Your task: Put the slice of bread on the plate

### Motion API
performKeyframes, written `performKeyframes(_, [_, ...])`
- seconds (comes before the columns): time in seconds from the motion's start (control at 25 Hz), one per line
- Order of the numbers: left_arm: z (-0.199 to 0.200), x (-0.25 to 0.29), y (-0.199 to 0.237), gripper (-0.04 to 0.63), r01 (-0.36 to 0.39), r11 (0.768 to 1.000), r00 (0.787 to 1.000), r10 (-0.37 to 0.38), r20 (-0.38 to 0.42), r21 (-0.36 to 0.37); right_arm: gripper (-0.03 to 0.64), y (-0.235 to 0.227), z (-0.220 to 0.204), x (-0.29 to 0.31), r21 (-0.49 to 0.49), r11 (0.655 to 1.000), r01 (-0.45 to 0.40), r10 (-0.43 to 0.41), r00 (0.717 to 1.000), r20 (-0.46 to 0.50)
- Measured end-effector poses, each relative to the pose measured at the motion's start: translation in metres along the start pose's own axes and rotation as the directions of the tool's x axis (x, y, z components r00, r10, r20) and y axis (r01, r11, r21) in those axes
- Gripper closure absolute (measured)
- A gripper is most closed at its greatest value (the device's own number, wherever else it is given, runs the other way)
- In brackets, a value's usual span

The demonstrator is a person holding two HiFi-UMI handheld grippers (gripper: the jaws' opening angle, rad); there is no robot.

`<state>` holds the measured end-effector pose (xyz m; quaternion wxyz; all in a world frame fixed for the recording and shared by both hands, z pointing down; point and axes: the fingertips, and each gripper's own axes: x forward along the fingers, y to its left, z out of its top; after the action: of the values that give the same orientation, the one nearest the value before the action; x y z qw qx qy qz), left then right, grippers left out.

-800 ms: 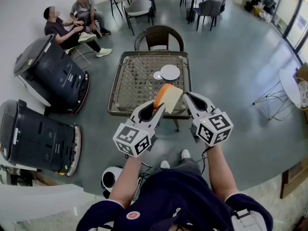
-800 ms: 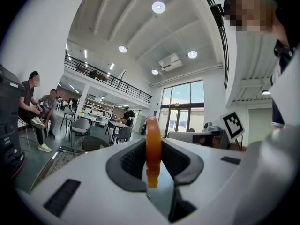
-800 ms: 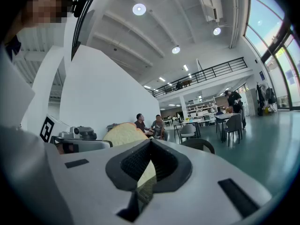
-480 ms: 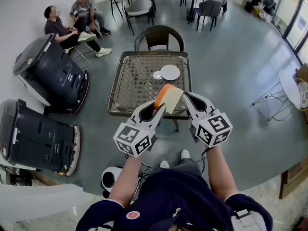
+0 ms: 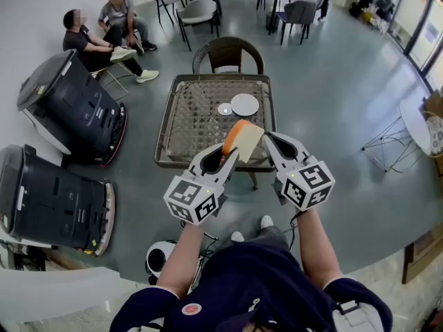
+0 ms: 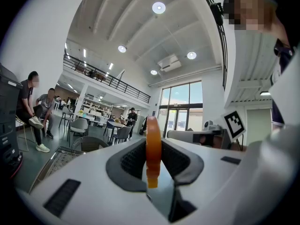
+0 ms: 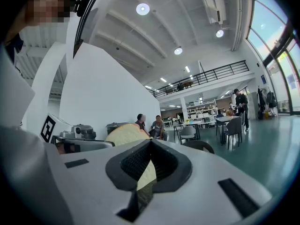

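Left gripper (image 5: 227,156) clamped the orange-crusted pale bread slice (image 5: 243,140), which likely needed a steady, gentle carry to the round white plate (image 5: 244,104); right gripper (image 5: 271,144) had jaws together, empty.

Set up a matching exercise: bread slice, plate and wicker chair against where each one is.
Things:
1. slice of bread
2. plate
3. wicker chair

Places:
A. lying on the table
B. standing at the table's far side
C. in the air, clamped upright in the left gripper

Pairs: 1-C, 2-A, 3-B.
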<state>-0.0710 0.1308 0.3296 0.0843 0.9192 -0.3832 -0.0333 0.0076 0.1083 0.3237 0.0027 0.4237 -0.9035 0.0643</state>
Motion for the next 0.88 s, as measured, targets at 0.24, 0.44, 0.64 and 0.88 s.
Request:
performKeyframes(0.24, [-0.002,-0.003,0.006,0.502,0.013,1.0,1.0,-0.013,0.002,0.006,0.61,0.003,-0.003,0.004,0.0,1.0,0.017,-0.017,1.0,0.003])
performKeyframes(0.44, [-0.001,0.0,0.006,0.502,0.024,1.0,1.0,-0.024,0.003,0.009,0.61,-0.001,-0.002,0.003,0.005,1.0,0.031,-0.031,1.0,0.007])
performKeyframes(0.64, [0.0,0.003,0.013,0.502,0.024,1.0,1.0,-0.024,0.006,0.008,0.609,-0.005,-0.001,0.01,0.006,0.999,0.037,-0.037,0.999,0.006])
performKeyframes(0.88, [0.0,0.011,0.021,0.502,0.023,1.0,1.0,-0.023,0.006,0.003,0.61,-0.015,-0.001,0.018,0.011,0.999,0.043,-0.043,0.999,0.004])
